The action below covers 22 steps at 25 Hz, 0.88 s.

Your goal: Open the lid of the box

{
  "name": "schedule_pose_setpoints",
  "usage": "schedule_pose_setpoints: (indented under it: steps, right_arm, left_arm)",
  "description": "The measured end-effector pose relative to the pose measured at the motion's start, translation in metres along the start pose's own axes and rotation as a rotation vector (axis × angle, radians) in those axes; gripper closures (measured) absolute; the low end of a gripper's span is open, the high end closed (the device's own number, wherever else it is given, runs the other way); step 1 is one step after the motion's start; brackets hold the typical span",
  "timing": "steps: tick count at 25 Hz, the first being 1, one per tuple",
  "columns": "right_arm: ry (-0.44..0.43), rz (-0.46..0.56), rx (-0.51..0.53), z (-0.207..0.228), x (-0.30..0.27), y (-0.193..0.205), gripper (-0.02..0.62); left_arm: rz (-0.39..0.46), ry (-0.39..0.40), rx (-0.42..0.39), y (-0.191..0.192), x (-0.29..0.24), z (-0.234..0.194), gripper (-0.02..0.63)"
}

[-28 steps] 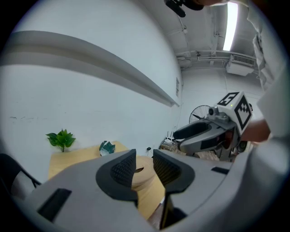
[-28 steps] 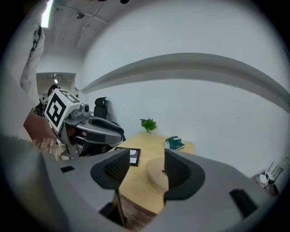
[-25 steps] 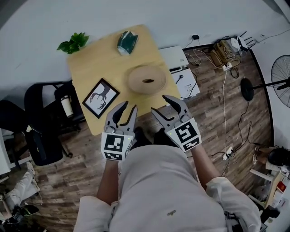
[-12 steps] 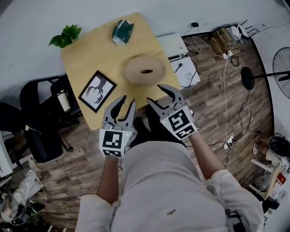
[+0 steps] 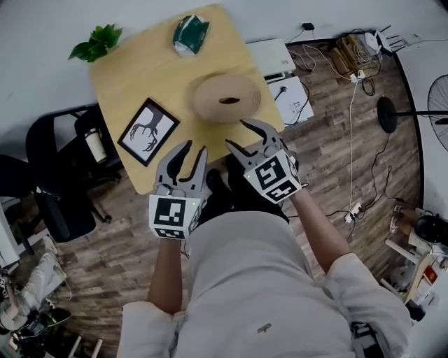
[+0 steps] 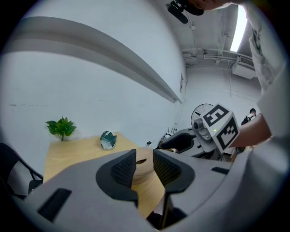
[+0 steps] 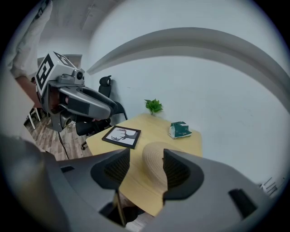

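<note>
Box (image 5: pixel 210 105) sits beyond left tool (image 5: pixel 194 148) and right tool (image 5: pixel 236 134), both agape.

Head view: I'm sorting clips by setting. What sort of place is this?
Probably an office or lab workroom: a wooden table against a white wall, a black office chair beside it, and a pedestal fan.

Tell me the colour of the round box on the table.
The round box is light tan; the head view shows it best.
</note>
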State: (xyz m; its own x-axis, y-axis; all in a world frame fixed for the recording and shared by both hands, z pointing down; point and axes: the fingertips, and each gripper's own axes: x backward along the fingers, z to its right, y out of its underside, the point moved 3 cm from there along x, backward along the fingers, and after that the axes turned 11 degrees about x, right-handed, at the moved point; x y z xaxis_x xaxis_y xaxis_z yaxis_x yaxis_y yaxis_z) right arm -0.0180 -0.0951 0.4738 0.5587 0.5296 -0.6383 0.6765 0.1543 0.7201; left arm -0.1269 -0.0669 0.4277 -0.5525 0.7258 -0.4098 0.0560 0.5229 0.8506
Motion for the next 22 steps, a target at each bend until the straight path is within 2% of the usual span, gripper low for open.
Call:
schedule_pose_setpoints:
  steps: [12,22]
  right_arm:
    - [-0.007,-0.062,0.049,0.002,-0.036,0.026,0.364]
    - [0.005,-0.132,0.151,0.004,-0.066,0.048,0.359]
  left_arm:
    - [-0.028,-0.006,0.012,0.013,-0.011,-0.01,0.492]
    - [-0.046,0.017,0.006,0.022,-0.024,-0.01,0.492]
